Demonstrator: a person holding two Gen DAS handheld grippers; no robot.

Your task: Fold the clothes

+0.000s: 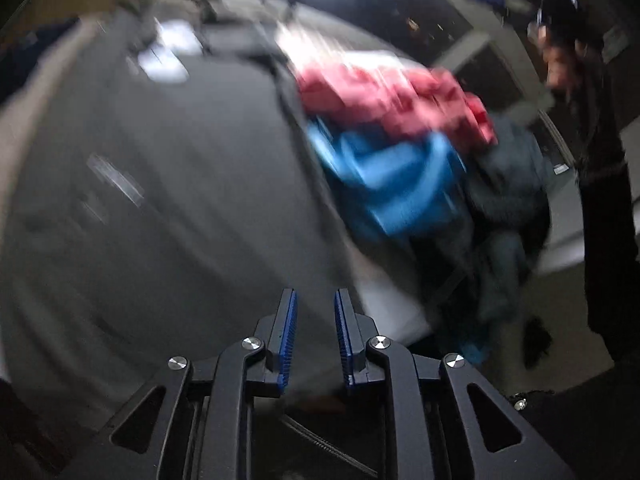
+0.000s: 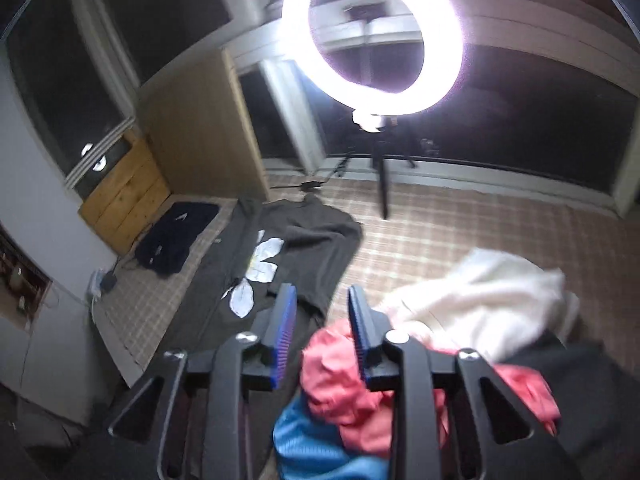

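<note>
In the left wrist view my left gripper (image 1: 316,295) hangs open over a wide dark grey garment (image 1: 180,184) spread flat, with nothing between its blue pads. To its right lies a blurred pile: a red garment (image 1: 392,96), a blue one (image 1: 392,176) and a dark one (image 1: 508,184). The right wrist view shows my right gripper (image 2: 322,290) open and empty above the same pile, red garment (image 2: 340,384) and blue garment (image 2: 316,448) under it, a white garment (image 2: 480,292) to the right. Ahead lies the grey shirt (image 2: 312,240) with a white flower print (image 2: 262,264).
A lit ring light (image 2: 372,36) on a tripod (image 2: 382,184) stands beyond the plaid surface (image 2: 460,224). A navy folded garment (image 2: 176,236) lies at the back left by a wooden cabinet (image 2: 128,196). A person's blurred figure (image 1: 592,120) stands at the right.
</note>
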